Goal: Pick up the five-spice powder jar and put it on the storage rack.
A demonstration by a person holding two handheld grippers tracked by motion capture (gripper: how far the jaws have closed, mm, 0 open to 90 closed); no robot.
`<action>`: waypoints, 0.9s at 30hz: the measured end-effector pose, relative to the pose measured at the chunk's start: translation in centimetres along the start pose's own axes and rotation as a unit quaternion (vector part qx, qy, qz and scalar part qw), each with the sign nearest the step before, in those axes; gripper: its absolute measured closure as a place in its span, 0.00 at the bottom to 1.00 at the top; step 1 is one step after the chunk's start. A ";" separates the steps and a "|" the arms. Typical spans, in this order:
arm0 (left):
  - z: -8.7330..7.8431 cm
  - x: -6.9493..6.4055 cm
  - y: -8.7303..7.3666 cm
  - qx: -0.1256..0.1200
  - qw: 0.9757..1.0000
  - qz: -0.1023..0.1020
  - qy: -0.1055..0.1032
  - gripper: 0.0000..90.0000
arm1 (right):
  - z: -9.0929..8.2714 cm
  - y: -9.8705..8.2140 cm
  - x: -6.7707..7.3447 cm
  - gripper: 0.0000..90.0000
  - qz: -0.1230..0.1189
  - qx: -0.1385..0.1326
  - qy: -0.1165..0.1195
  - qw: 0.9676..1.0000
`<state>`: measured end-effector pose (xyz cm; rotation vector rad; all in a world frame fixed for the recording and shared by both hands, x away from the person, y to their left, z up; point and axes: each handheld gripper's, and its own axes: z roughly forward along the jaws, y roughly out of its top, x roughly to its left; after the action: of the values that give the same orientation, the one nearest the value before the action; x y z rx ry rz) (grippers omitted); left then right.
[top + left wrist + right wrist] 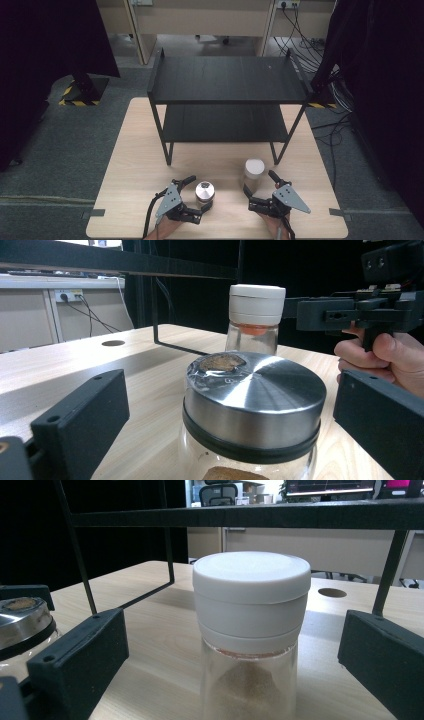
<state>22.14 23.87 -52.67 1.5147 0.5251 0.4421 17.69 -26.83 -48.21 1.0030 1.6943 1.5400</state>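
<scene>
On the wooden surface [130, 150], two jars are standing in front of a black two-level shelf [227, 80]. The steel-lid jar [204, 193] is sitting at the near edge, left of centre, and the white-lid jar [253, 175] is standing to its right and slightly farther back, the two near each other but apart.

The left tool [196, 196] is reaching around the steel-lid jar, its jaws standing wide on either side. In the left gripper view the jar [252, 405] is sitting between the jaws with bare wood showing on both sides, so the pads are not pressing on it; the tool is open. A brown patch is showing on the lid's far edge, possibly a reflection or a sticker.

The right tool [256, 190] is flanking the white-lid jar in the same way. In the right gripper view that jar [250, 630] is standing upright between the jaws, gaps showing on both sides, so this tool is open too. Brown powder is lying inside the glass below the lid.

A hand [385, 362] is gripping the right tool in the left gripper view.
</scene>
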 end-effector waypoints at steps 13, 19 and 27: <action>0.0 -0.1 0.0 0.002 1.000 0.004 -0.001 0.01 | -0.3 -0.1 0.1 0.00 -0.004 -0.006 0.003 1.000; 0.0 0.0 0.0 0.000 1.000 0.001 0.000 0.01 | -0.1 -0.1 0.1 0.00 -0.002 -0.006 0.003 1.000; 0.0 0.0 0.0 0.001 1.000 0.002 0.000 0.01 | -0.2 -0.1 0.2 0.00 -0.004 -0.007 0.005 1.000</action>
<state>22.12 23.82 -52.66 1.5174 0.5217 0.4444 17.40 -26.77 -48.32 0.9813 1.6913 1.5511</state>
